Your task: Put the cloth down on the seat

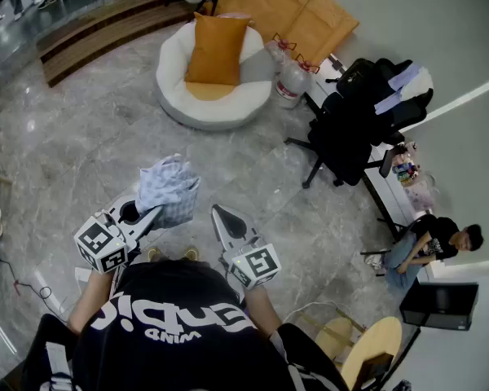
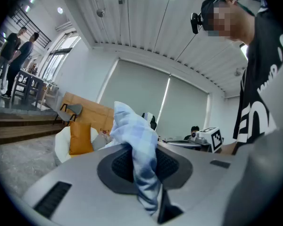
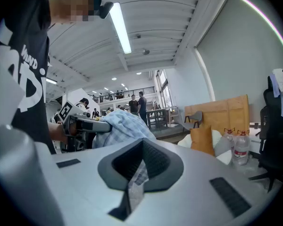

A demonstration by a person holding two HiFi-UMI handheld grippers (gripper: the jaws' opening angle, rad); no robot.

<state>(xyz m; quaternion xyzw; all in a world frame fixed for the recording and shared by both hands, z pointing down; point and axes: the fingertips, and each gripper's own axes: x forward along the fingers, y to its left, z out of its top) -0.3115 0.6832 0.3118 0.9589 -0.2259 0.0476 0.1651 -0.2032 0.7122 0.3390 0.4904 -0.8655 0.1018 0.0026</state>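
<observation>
The left tongs, closest in, are clamped on a bunch of the cloth. The left gripper view shows the checked fabric pinched between the pads, a short tail hanging below and the bulk billowing up past the tips. Just beside them the right tongs are closed with nothing in them and do not touch the cloth. Both point about level over bare marble floor.

The seat, a round white one, is well apart from the tongs across that floor, so the cloth is a long way from where it belongs.

Likely risks:
- Only one pair of tongs holds the cloth, and by a small fold. A jolt on the way over could work it loose and drop it on the floor.
- An orange cushion covers much of the seat. Let go too high or too early, the cloth could land on the cushion or slide off the sloped rim.
- Bottles stand just beside the seat's right edge, and a wide swing of the right tongs could knock them.
</observation>
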